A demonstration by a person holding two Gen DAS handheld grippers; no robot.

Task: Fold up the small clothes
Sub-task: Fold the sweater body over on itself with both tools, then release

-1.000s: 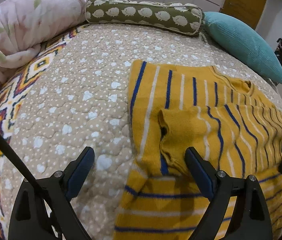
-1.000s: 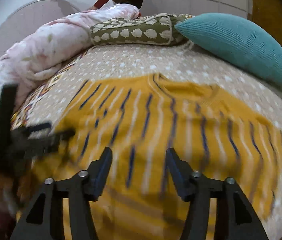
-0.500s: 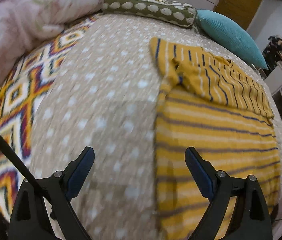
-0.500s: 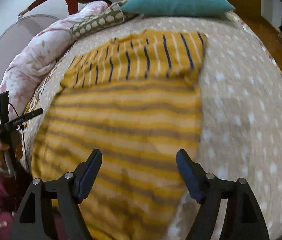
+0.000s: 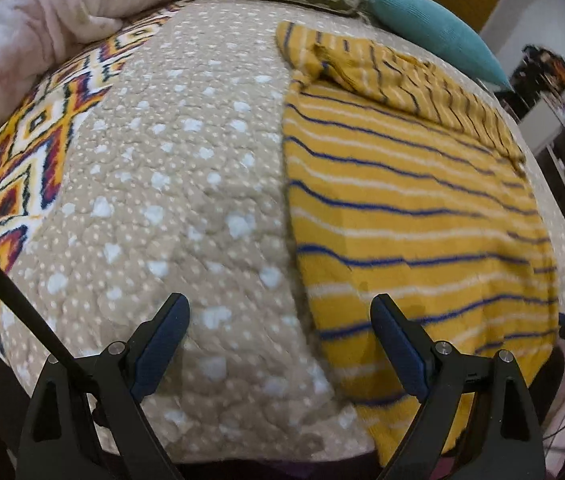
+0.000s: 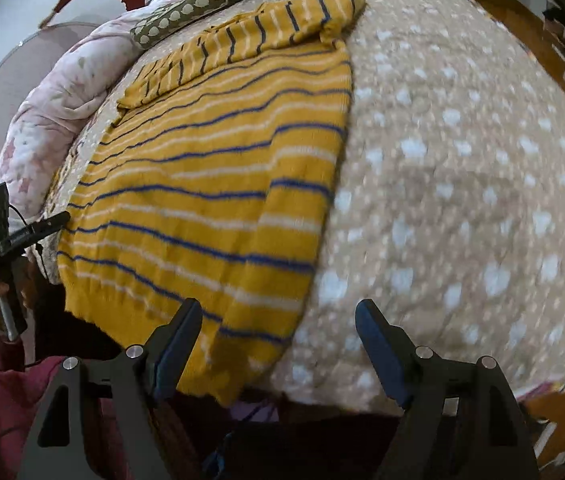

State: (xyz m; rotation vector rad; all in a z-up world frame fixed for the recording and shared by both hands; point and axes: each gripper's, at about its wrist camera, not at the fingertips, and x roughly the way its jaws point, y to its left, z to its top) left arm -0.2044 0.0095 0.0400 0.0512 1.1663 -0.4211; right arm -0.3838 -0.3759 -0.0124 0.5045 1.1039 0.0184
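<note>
Currently the yellow striped sweater (image 5: 410,208) lies flat on the beige dotted quilt (image 5: 186,184), both sleeves folded across its upper part and its hem at the bed's near edge. Left gripper (image 5: 278,336) is spread wide with nothing between its jaws. Right gripper (image 6: 278,334) has just been opening; its jaws are spread over the sweater's hem corner without pinching it.

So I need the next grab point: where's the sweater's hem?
The hem hangs at the bed's near edge, right of centre in the left view.
</note>
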